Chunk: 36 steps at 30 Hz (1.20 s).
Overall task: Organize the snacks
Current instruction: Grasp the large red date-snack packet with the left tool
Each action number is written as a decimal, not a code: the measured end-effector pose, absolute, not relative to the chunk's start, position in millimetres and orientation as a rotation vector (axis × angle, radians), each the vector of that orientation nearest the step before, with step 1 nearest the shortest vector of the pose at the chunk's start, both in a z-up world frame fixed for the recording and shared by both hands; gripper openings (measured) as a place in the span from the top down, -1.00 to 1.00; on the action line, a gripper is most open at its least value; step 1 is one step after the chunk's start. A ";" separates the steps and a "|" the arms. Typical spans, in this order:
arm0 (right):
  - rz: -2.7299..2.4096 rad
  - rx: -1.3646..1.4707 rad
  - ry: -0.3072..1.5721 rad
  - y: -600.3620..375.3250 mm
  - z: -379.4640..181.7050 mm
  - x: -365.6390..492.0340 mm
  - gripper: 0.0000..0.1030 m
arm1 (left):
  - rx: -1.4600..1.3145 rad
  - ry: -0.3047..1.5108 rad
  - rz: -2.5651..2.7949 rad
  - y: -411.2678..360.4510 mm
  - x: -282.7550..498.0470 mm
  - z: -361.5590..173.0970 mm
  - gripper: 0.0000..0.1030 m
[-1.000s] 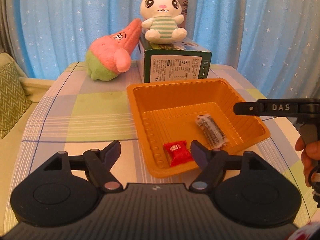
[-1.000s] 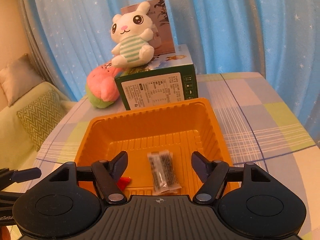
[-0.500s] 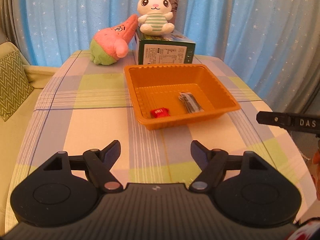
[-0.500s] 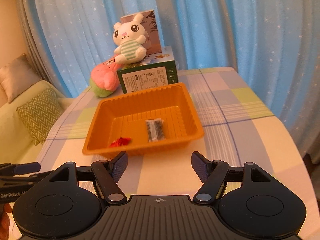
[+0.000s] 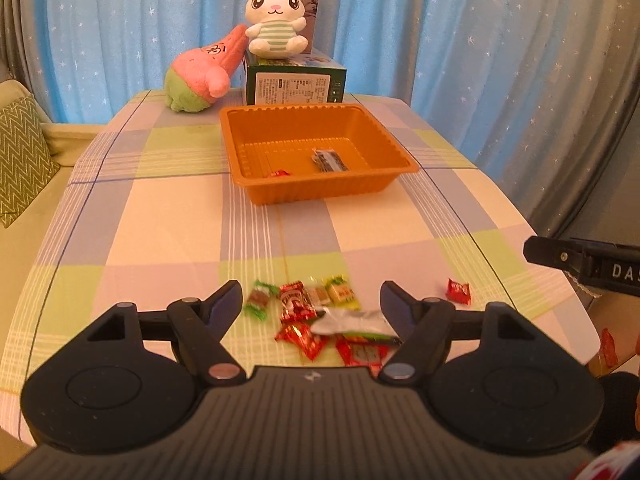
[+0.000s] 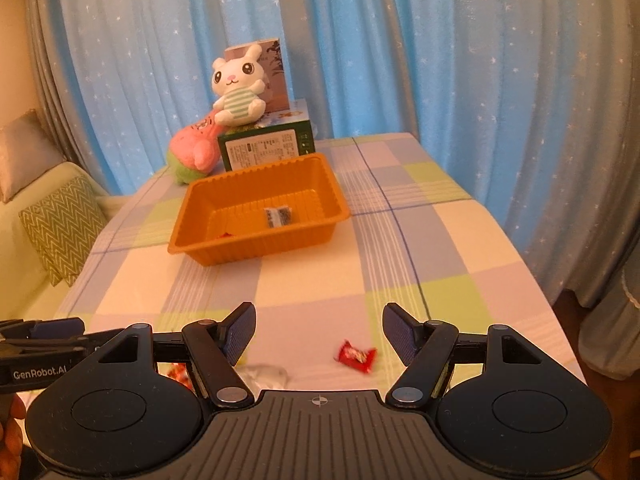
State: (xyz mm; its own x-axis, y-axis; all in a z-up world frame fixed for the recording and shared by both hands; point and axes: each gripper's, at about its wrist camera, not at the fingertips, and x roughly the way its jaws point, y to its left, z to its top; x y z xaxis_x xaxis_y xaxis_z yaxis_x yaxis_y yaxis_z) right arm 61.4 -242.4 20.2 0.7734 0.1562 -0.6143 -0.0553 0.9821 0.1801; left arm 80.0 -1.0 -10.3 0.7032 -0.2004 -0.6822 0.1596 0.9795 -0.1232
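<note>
Orange tray [image 5: 320,190], checked pastel tablecloth [image 5: 160,220], star-dotted blue curtain [image 5: 440,40], red candy [image 6: 356,356]

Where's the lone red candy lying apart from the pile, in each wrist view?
Left wrist: lone red candy at lower right, right of the snack pile.
Right wrist: the candy at lower centre, between the open jaws.
Shared landmark: orange tray farther up the table.

"GenRobot.AI" in white on the black left gripper [image 6: 44,364]. "DAS", cut off at frame edge, on the black right gripper [image 5: 592,266]. Green carton's [image 5: 294,87] white label unreadable.
</note>
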 end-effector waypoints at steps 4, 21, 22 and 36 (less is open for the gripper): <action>0.110 0.150 0.705 -252.4 9.9 39.6 -0.36 | -0.053 0.784 -0.197 -8.8 65.0 -20.9 -0.34; 0.085 0.182 0.749 -276.3 -16.1 29.2 -0.36 | 0.036 0.846 -0.242 -49.3 61.7 -63.0 0.06; 0.082 0.185 0.753 -277.2 -18.3 30.4 -0.36 | 0.039 0.847 -0.244 -50.6 63.9 -64.9 0.09; 0.085 0.216 0.792 -280.3 -41.1 56.5 -0.36 | 0.065 0.926 -0.284 -64.0 91.1 -103.3 0.38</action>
